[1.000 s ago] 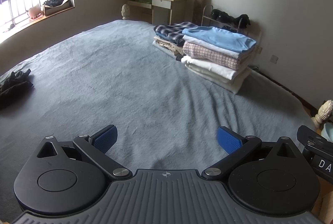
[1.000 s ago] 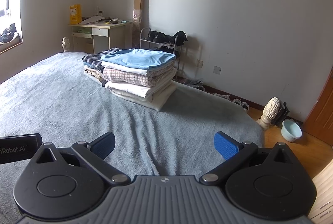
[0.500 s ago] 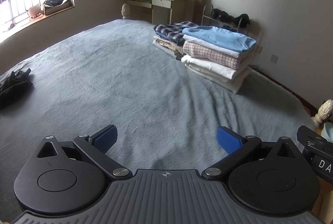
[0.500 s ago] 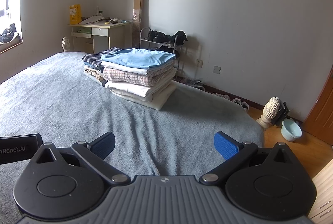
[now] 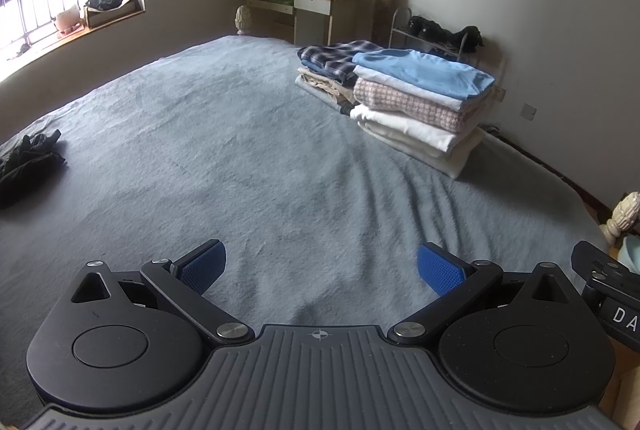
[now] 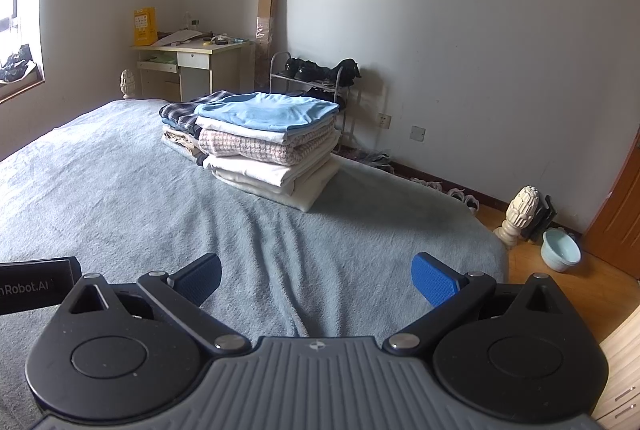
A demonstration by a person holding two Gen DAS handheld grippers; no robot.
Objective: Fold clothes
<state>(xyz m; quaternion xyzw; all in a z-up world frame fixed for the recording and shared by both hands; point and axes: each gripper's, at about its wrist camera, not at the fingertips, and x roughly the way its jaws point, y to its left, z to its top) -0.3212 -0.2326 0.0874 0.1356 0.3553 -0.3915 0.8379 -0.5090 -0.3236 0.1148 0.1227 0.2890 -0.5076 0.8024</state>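
Spreading wide — ribbed blue fingers (image 5: pixel 202 268) over napped bedspread (image 5: pixel 240 150).

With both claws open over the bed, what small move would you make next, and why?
Probably swing the left claw toward the dark garment crumpled at the bed's left edge. It looks like the only unfolded piece in view; the stacks are already folded. Both the left and the right claw are open and hold nothing.
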